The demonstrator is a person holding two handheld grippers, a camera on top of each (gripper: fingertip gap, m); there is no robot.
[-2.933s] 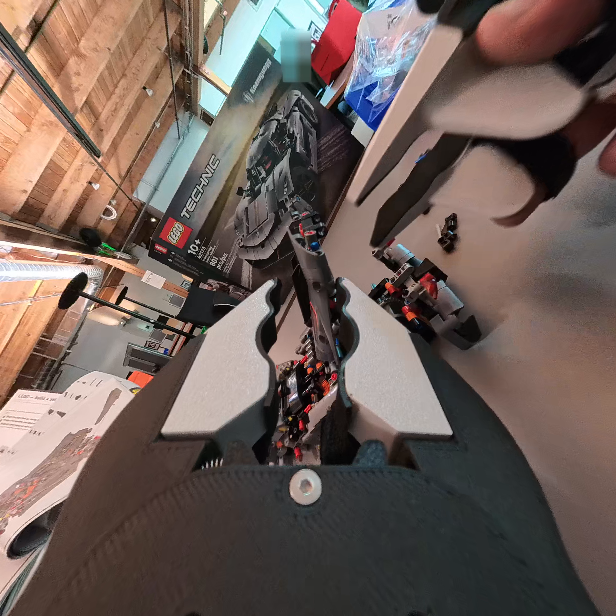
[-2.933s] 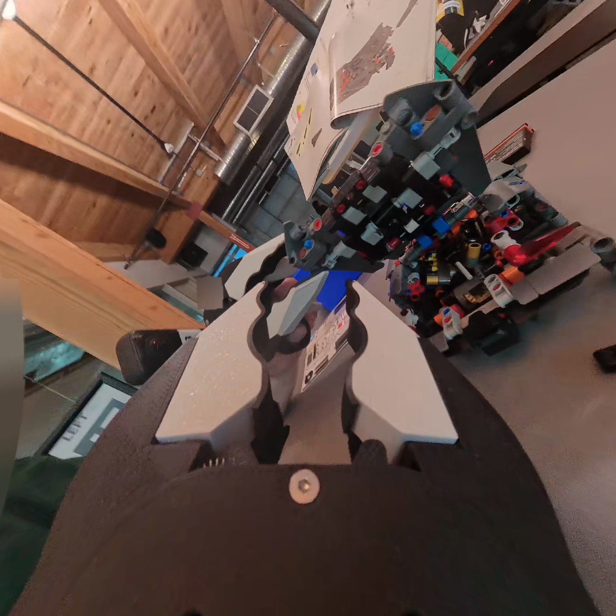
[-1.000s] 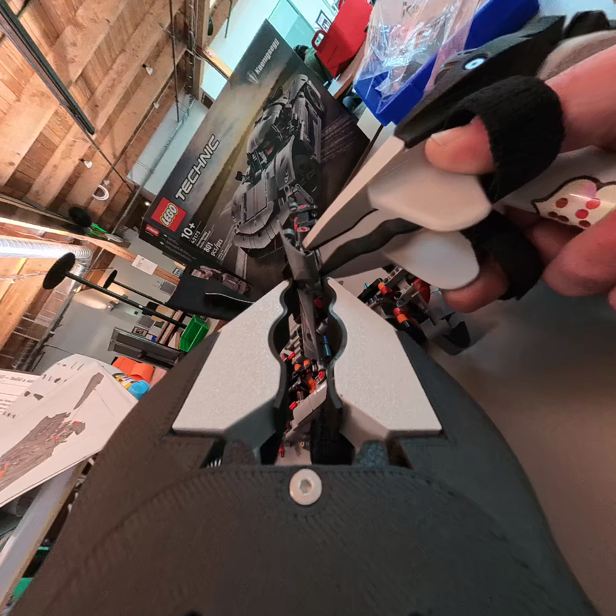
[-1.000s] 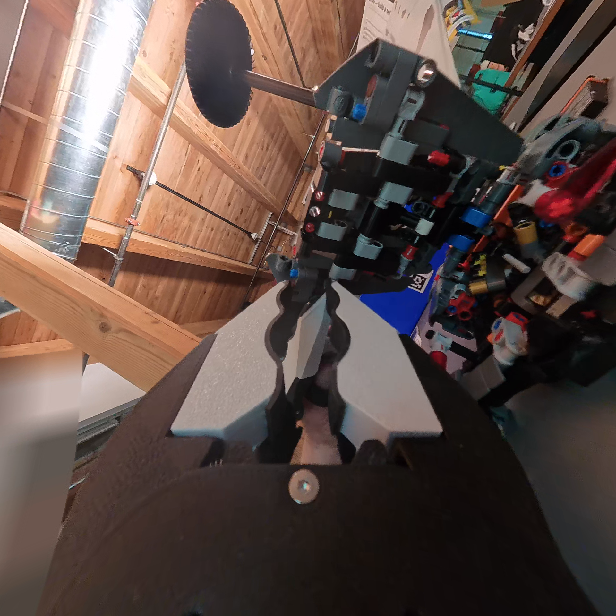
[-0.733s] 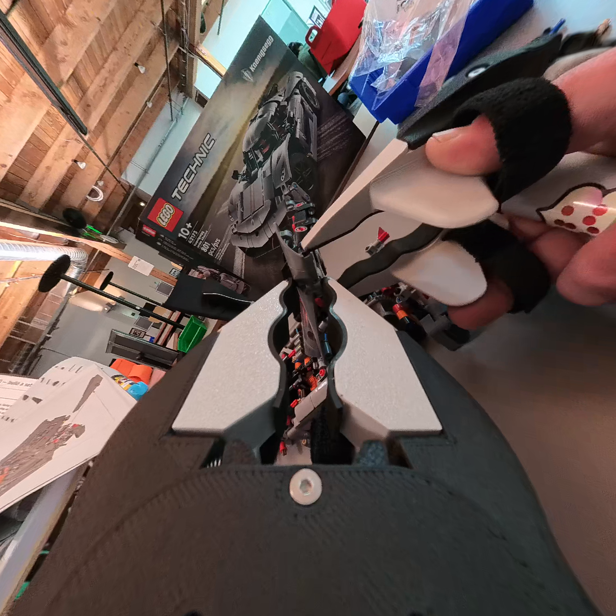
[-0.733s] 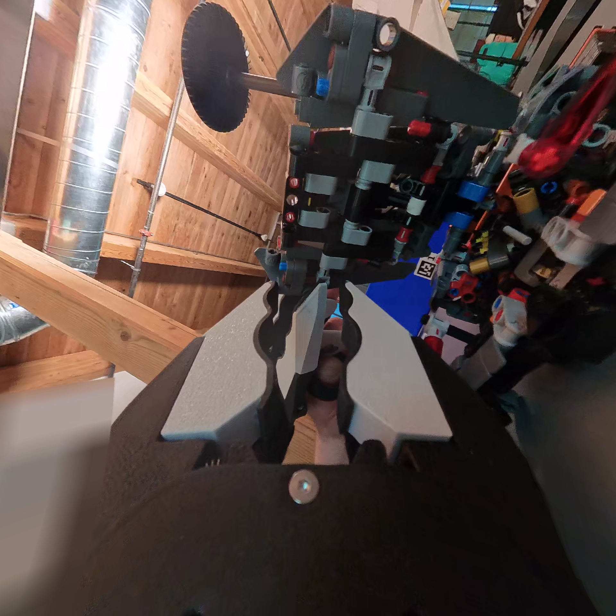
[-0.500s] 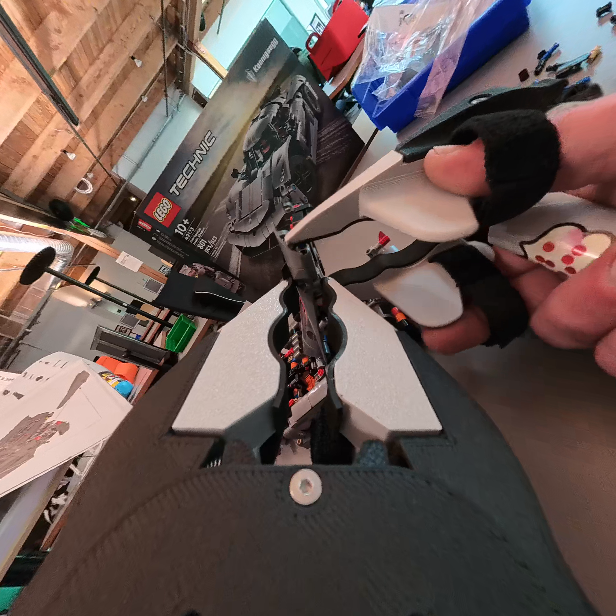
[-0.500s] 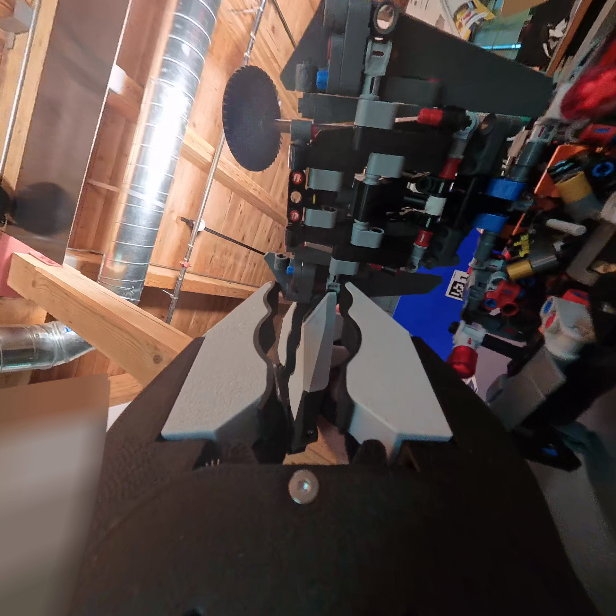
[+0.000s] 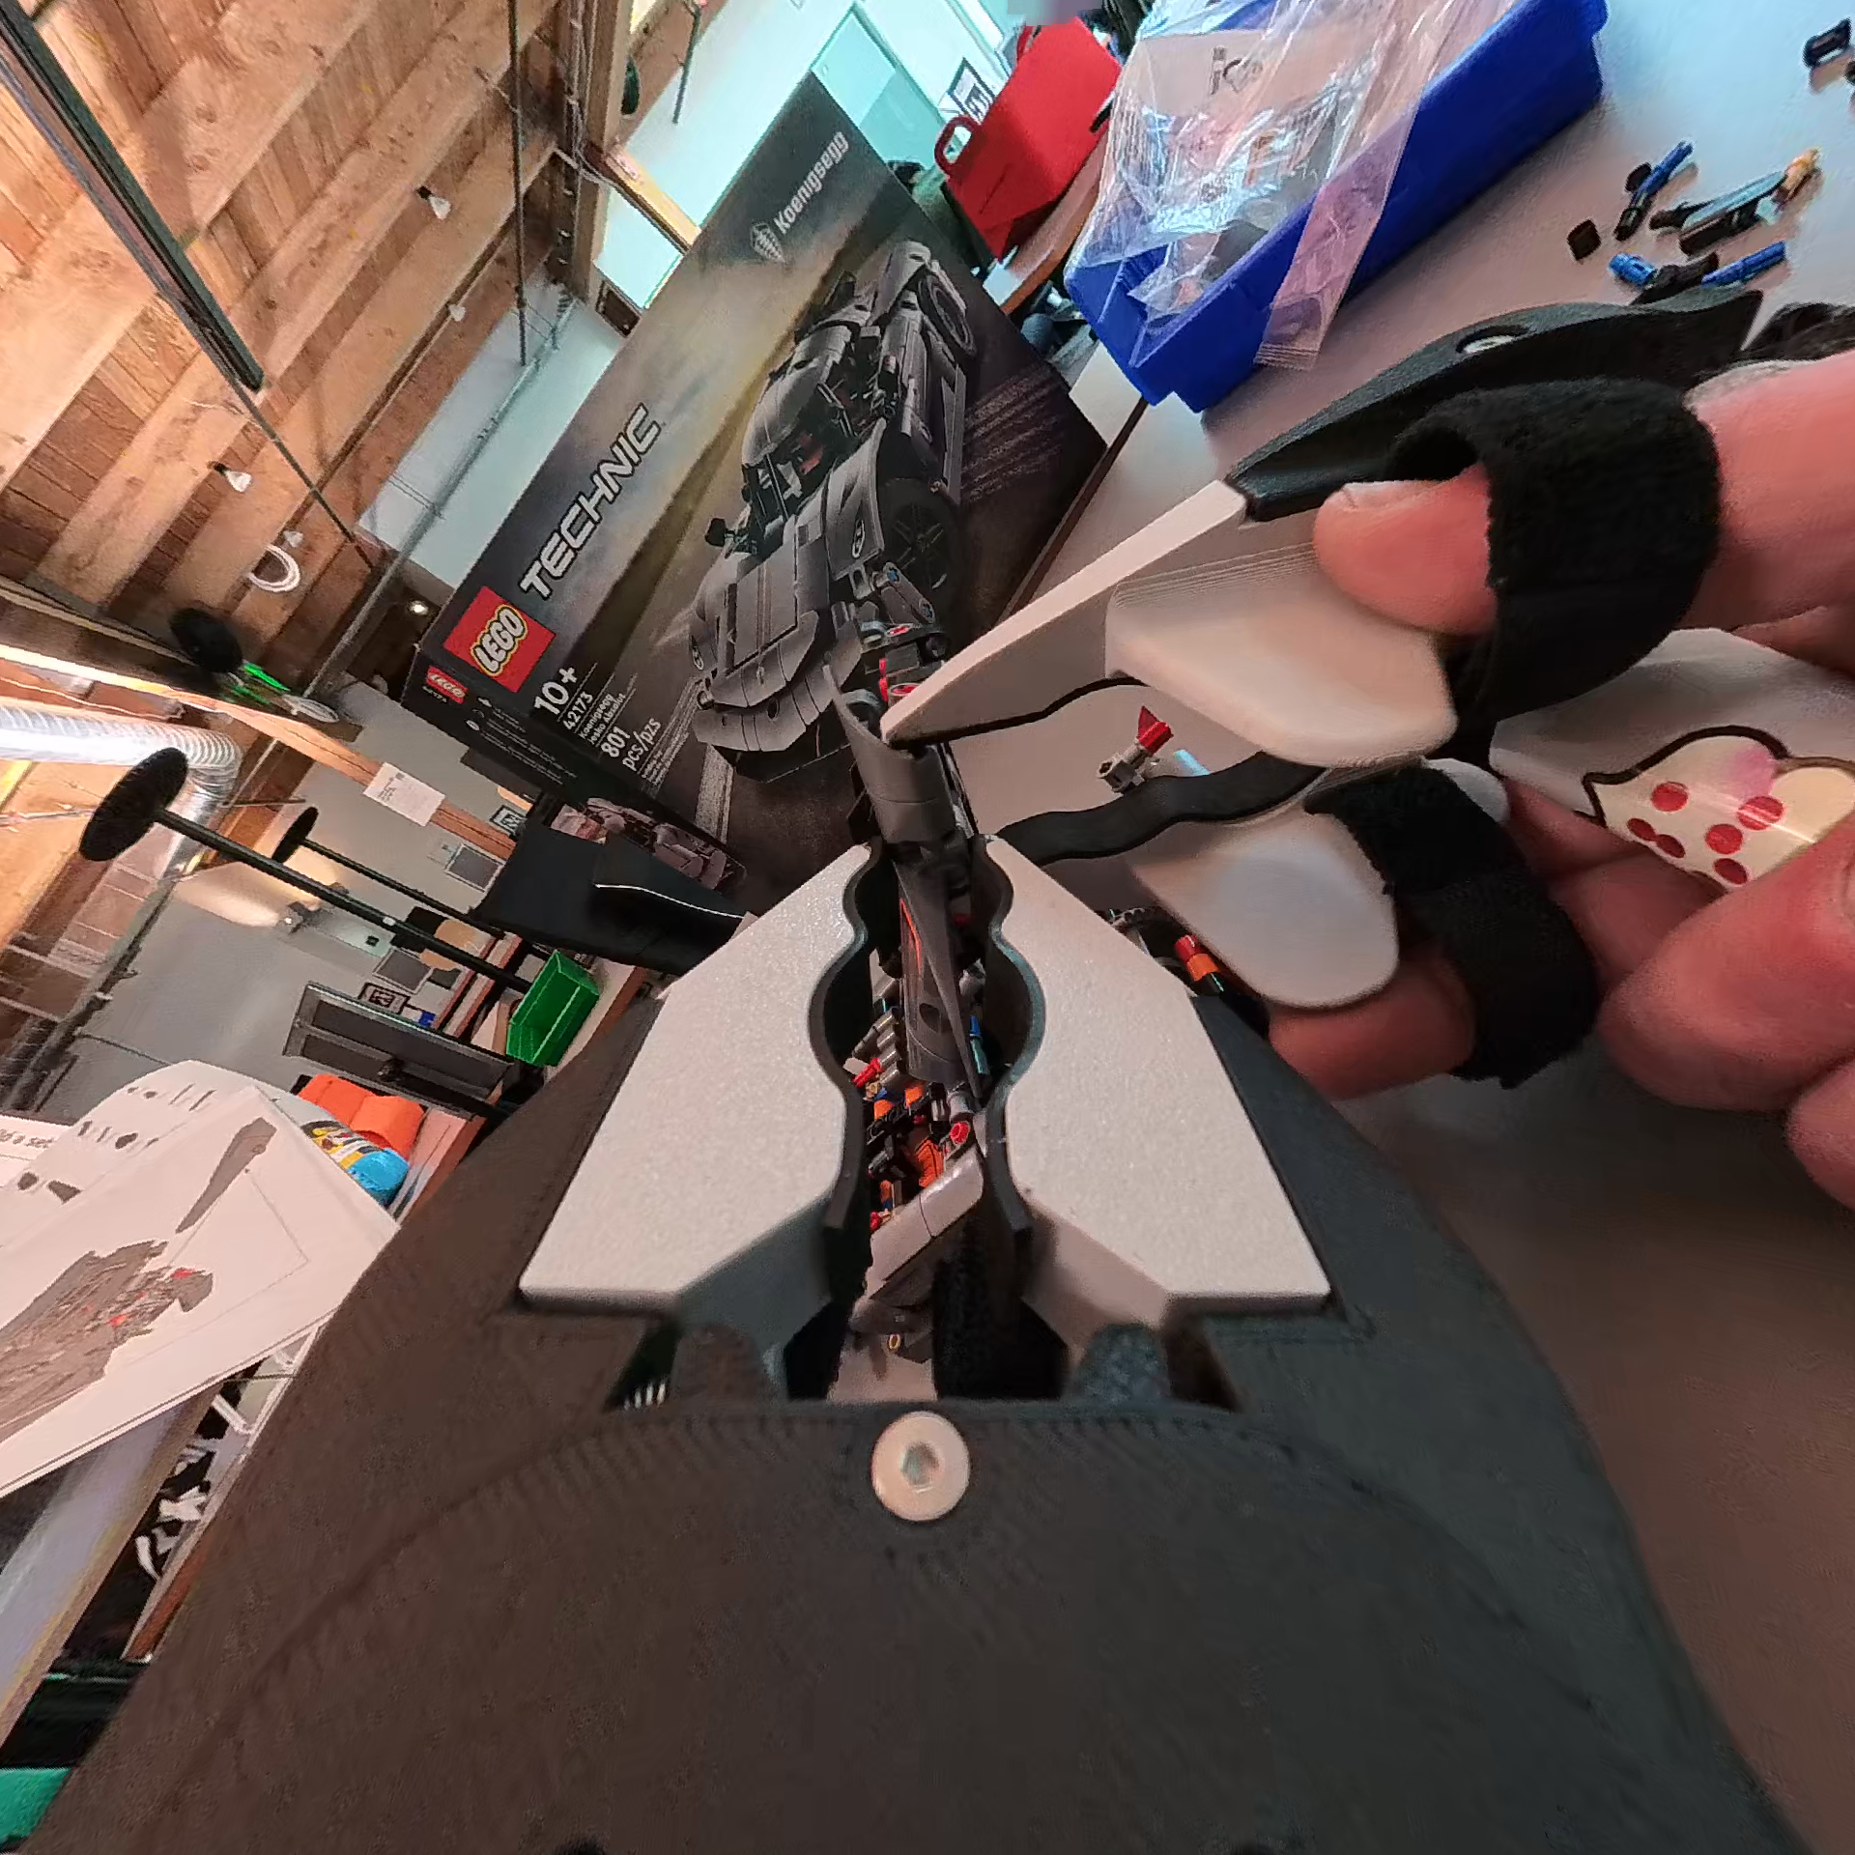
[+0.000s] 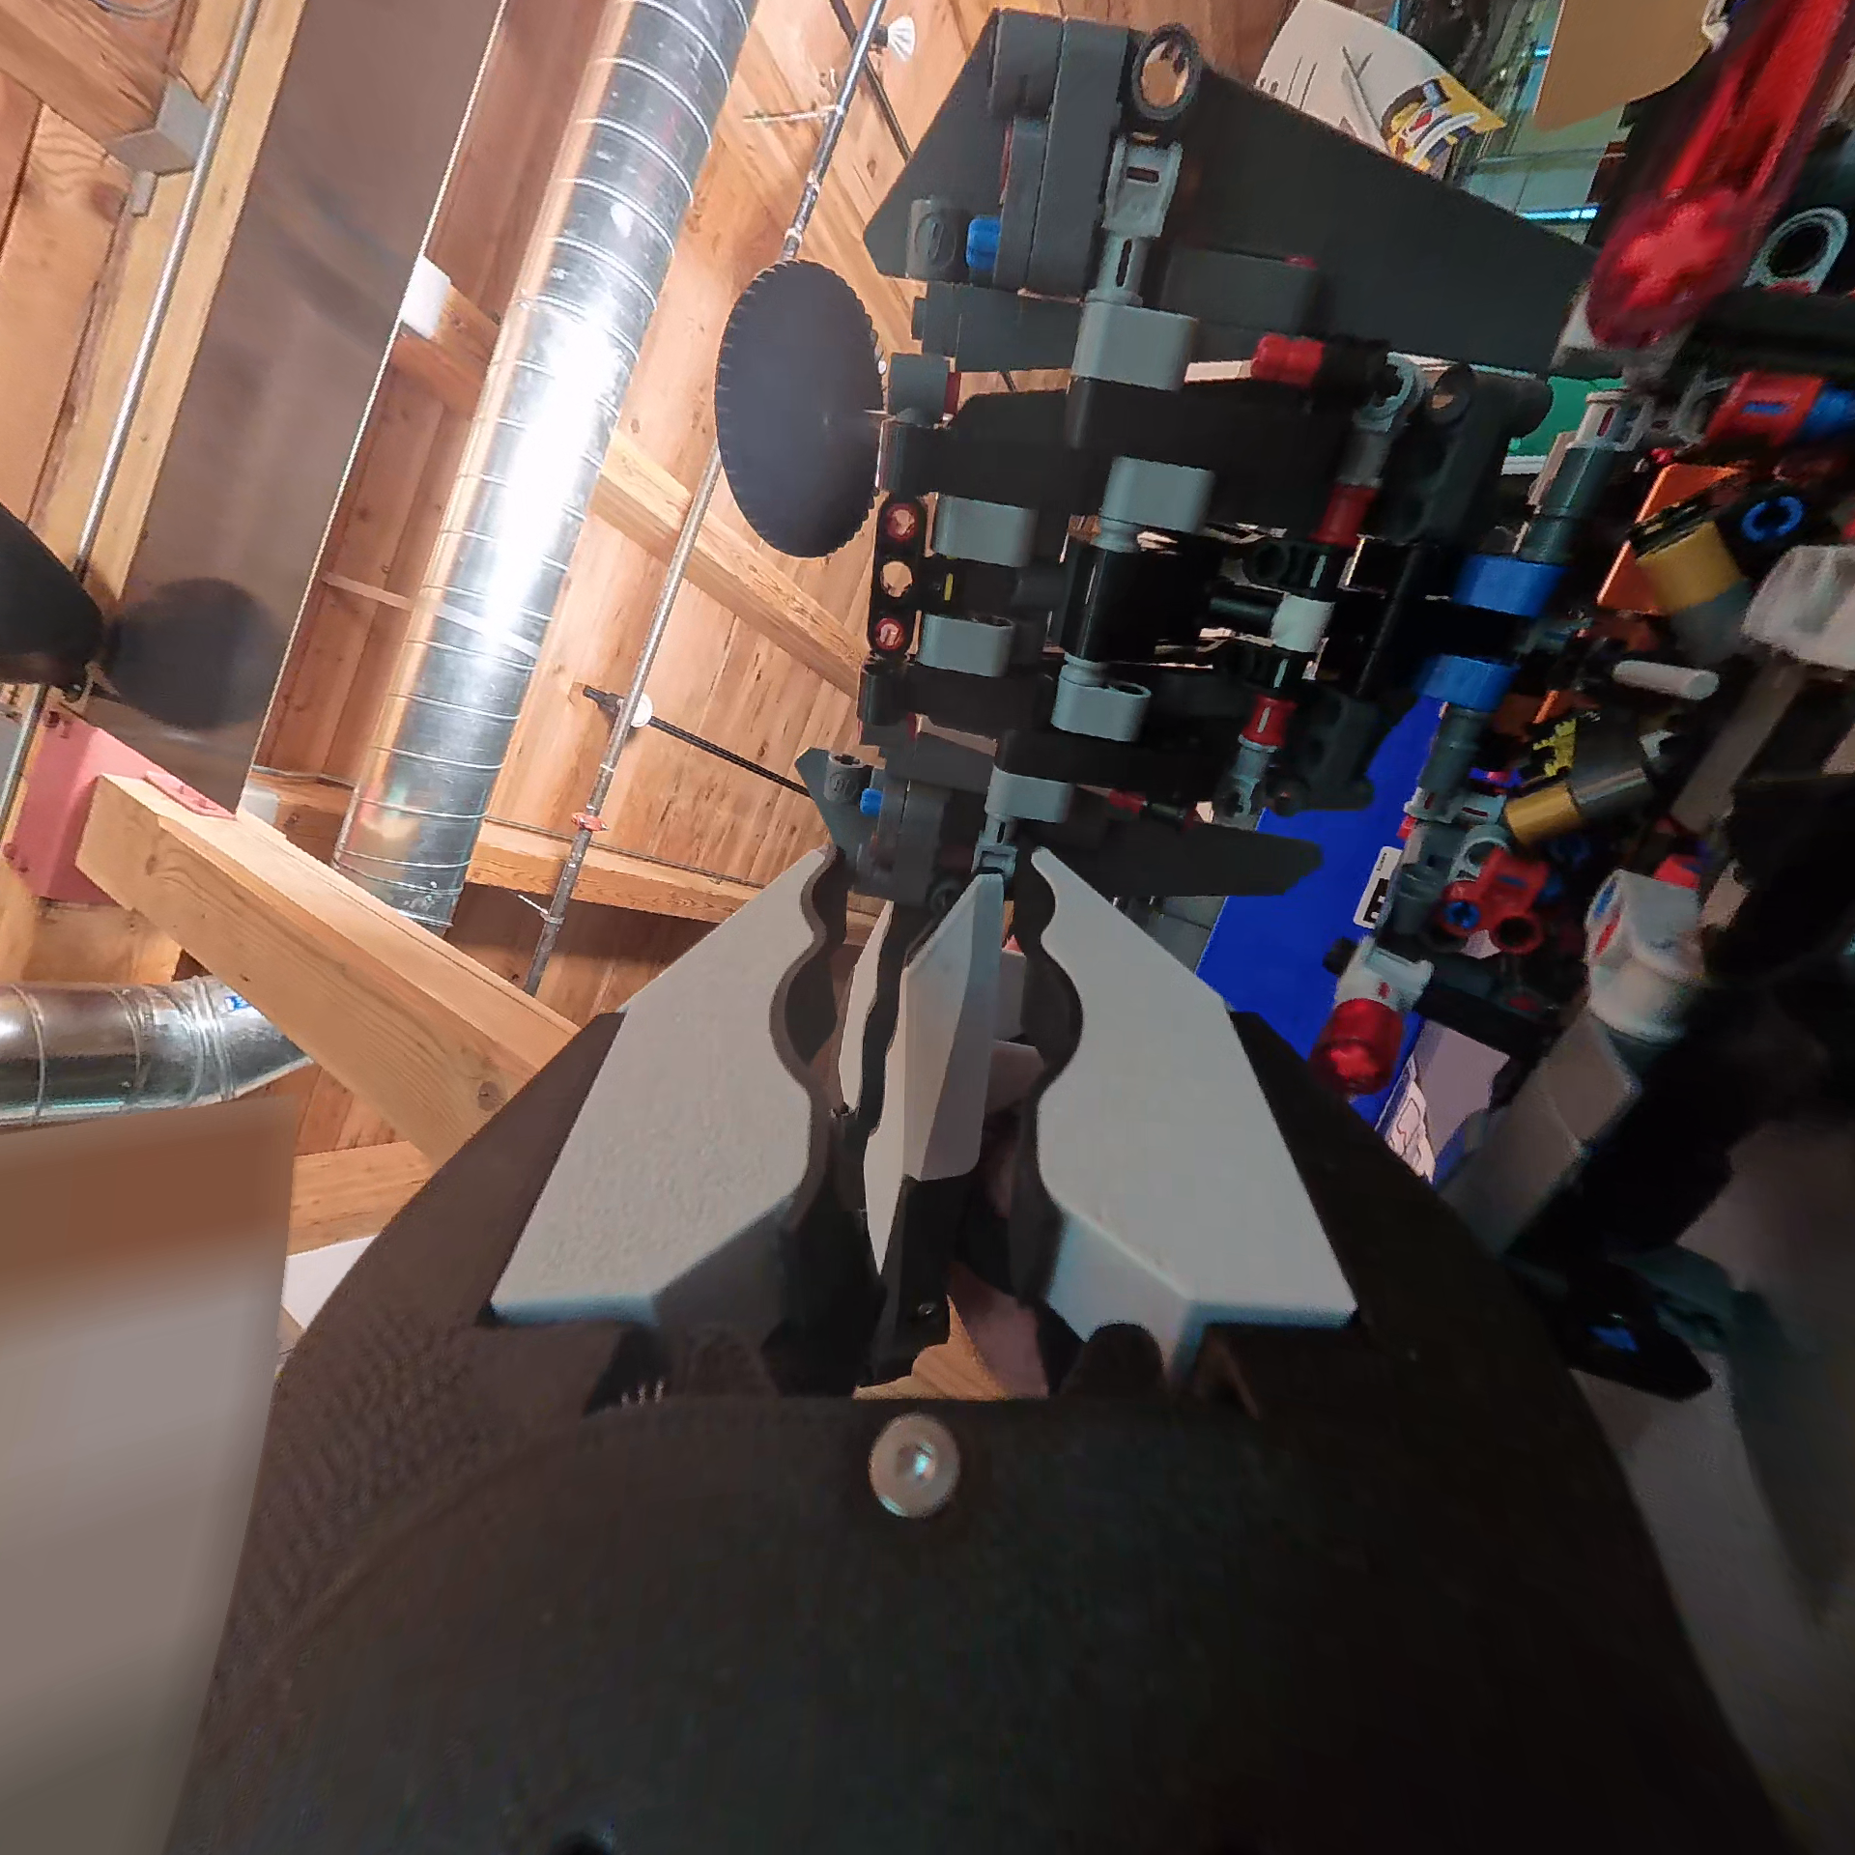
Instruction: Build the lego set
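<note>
The Lego car model [image 10: 1154,502] is a dense build of dark grey panels, black beams and red, blue and light grey pins. My left gripper [image 9: 929,863] is shut on one of its dark grey panels [image 9: 903,793], seen edge-on and standing up between the fingers. My right gripper [image 10: 929,873] is open, its tips on either side of the model's lower grey corner [image 10: 883,813]. In the left wrist view the right gripper [image 9: 949,778] comes in from the right, held by a gloved hand [image 9: 1606,562], with its upper tip touching the panel's top. A left gripper finger [image 10: 944,1014] shows between the right jaws.
The Lego set box [image 9: 763,522] stands behind the model. A blue bin [image 9: 1455,151] with plastic bags sits at the back right, with loose small pieces [image 9: 1686,231] beside it. An instruction booklet [image 9: 151,1255] lies at the left. A small grey-and-red pin [image 9: 1134,753] lies on the grey table [image 9: 1606,1355]. Less than 4 cm separates the two grippers' tips.
The right gripper came in from the upper right to the panel's top, shut to a narrow gap about a second ago, then opened a little. The left gripper kept its hold as the model tilted.
</note>
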